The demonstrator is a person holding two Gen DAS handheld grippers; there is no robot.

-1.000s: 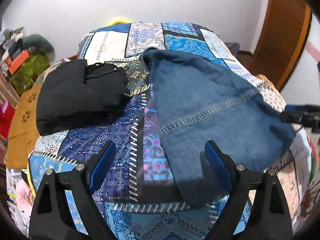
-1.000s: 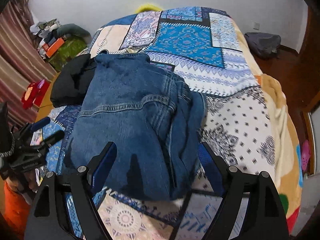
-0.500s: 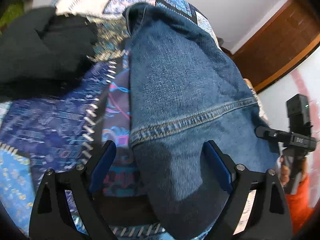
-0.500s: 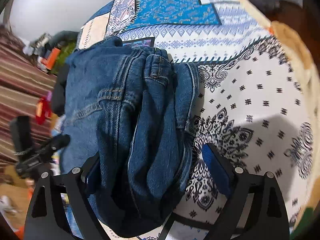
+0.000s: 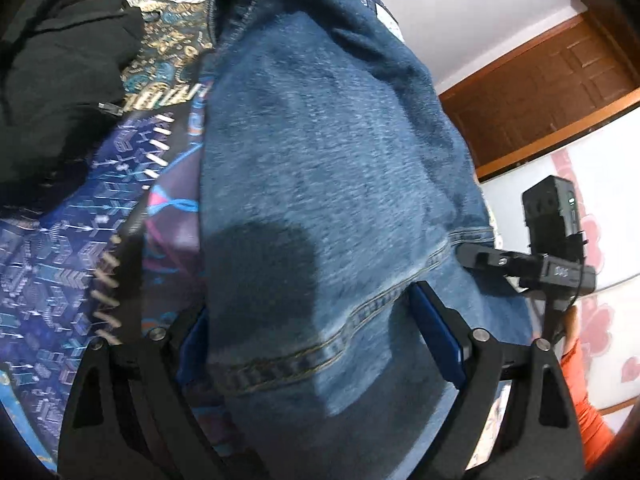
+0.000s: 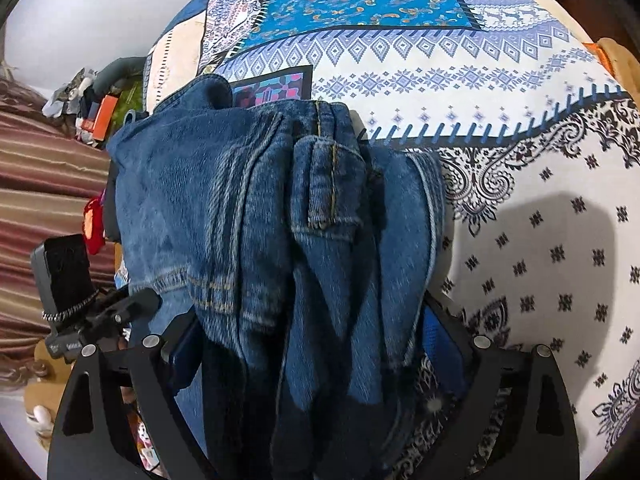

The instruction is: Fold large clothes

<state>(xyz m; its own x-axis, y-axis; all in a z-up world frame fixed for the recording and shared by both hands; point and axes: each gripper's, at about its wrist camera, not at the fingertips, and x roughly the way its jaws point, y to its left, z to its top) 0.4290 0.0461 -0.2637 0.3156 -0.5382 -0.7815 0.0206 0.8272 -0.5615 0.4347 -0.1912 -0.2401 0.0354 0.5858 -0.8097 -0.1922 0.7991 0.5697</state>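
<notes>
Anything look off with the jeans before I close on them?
The folded blue denim jeans are bunched unevenly on their right side: thick ridged layers pile there in the right wrist view, while the left side lies smooth. Nothing looks damaged. Both hand-held grippers straddle the near edge, jaws open.

A bed is covered with a patchwork bedspread (image 6: 420, 60) in blue, white and black patterns. On its left side, a pile of black clothes (image 5: 60, 76) is seen lying on the bedspread. A white wall (image 5: 460, 8) and a brown wooden door (image 5: 552, 92) are seen behind the bed. Beside the bed, a striped curtain (image 6: 44, 184) is seen, and near it a heap of small things with an orange box (image 6: 102, 114) among them.
</notes>
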